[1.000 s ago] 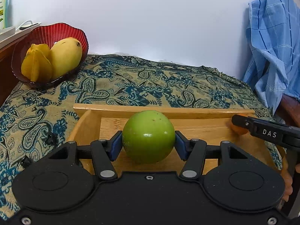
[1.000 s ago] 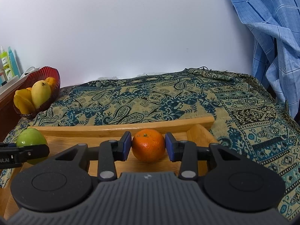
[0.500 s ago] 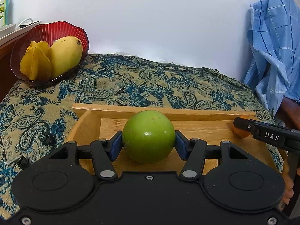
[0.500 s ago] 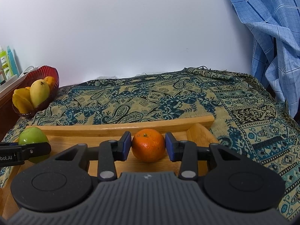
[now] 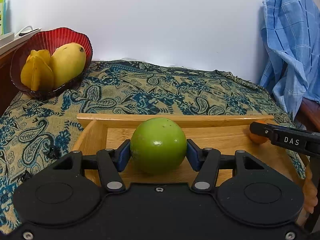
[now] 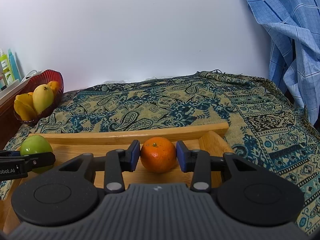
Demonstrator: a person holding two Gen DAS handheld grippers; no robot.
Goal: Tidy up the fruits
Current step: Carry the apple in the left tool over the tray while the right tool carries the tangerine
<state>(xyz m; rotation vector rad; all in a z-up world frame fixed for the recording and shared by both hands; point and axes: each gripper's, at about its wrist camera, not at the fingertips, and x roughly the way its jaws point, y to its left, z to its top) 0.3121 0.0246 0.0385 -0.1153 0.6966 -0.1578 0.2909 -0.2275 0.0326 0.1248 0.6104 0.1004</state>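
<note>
My left gripper [image 5: 158,153] is shut on a round green fruit [image 5: 158,145] just over the left end of a wooden tray [image 5: 180,118]. My right gripper [image 6: 158,156] is shut on an orange [image 6: 158,154] over the tray's right end [image 6: 128,135]. The green fruit also shows in the right wrist view [image 6: 36,146], and the orange in the left wrist view [image 5: 258,138], partly behind the other gripper. A red bowl [image 5: 60,38] at the far left holds a yellow mango [image 5: 68,62] and a starfruit [image 5: 37,74].
A paisley cloth [image 6: 160,104] covers the table. A blue checked cloth [image 6: 290,40] hangs at the right. Bottles [image 6: 8,66] stand on a shelf at the far left. A white wall is behind.
Both grippers keep their fruits. The views have shifted only slightly; the left view has dropped a little, so the bowl sits higher in the frame.
</note>
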